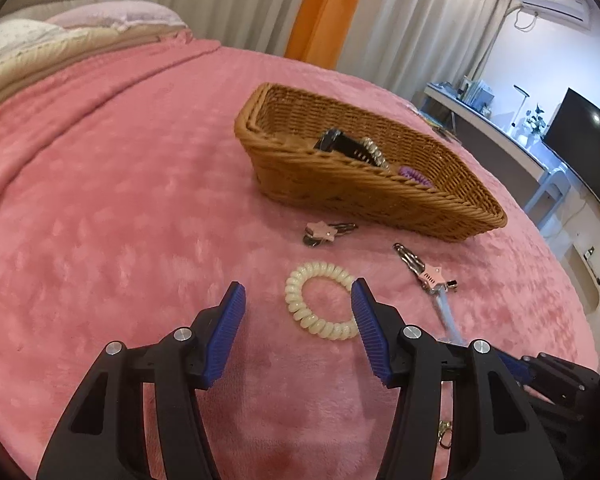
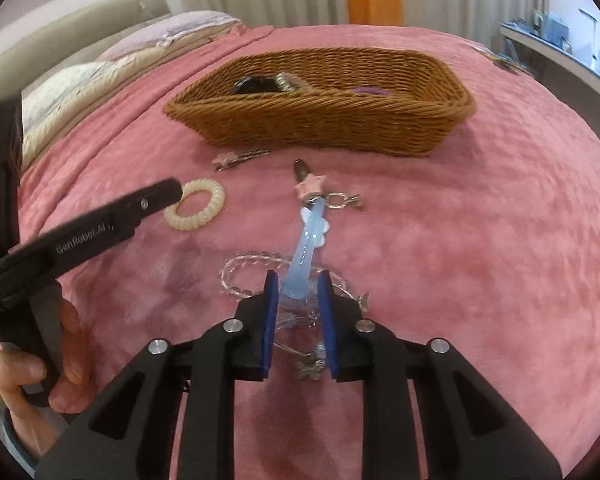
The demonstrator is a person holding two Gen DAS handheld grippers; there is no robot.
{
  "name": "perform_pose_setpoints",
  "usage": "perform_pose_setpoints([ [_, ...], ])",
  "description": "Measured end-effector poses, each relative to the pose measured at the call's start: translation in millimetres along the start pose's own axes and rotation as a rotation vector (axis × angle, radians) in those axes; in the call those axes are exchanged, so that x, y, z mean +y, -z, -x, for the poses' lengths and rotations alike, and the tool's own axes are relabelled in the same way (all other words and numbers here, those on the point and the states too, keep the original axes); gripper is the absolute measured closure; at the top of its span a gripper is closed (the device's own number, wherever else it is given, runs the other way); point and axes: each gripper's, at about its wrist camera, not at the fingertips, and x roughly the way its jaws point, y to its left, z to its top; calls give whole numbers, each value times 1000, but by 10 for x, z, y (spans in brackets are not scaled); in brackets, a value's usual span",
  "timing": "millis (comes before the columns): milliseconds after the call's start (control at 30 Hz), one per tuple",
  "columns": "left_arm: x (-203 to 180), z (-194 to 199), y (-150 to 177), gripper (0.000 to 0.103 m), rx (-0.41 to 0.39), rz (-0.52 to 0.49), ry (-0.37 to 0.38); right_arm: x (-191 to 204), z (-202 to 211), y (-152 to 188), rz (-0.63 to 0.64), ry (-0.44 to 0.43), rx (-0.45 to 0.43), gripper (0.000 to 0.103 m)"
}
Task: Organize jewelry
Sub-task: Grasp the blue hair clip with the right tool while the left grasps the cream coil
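Note:
A wicker basket [image 1: 440, 208] [image 2: 340, 120] on the pink bedspread holds a black watch [image 1: 340, 144], a pearl bracelet [image 1: 374, 152] and a purple hair tie [image 1: 414, 176]. My left gripper [image 1: 298, 300] is open, low over a cream spiral hair tie [image 1: 300, 312] [image 2: 196, 204]. My right gripper [image 2: 298, 284] is shut on the near end of a light blue hair clip [image 2: 306, 248], which points toward the basket. A pink star clip [image 1: 430, 276] [image 2: 310, 186] lies at its far tip. Another star clip [image 1: 322, 232] [image 2: 236, 158] lies by the basket. A clear bead bracelet [image 2: 240, 276] and a butterfly charm chain [image 2: 312, 368] lie under the right gripper.
Pillows [image 1: 60, 40] lie at the bed's far left. Curtains [image 1: 340, 8] hang behind the bed. A desk with a monitor [image 1: 580, 132] stands at the right. A small silver ring clasp [image 2: 342, 200] lies beside the blue clip.

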Motion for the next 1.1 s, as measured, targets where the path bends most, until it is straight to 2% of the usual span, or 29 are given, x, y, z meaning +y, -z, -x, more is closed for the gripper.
perform_pose_setpoints([
  [267, 88, -88, -1, 51, 31, 44, 40, -278, 18, -131, -46, 22, 2, 92],
  [600, 53, -102, 4, 50, 30, 29, 32, -702, 97, -133, -111, 91, -13, 92],
  [767, 42, -95, 4, 51, 29, 26, 32, -783, 59, -99, -129, 45, 2, 91],
  [1033, -1, -127, 1, 51, 39, 4, 7, -918, 102, -90, -196, 14, -20, 72],
  [1100, -51, -165, -7, 51, 51, -22, -22, -903, 98, -136, -193, 33, -22, 55],
])
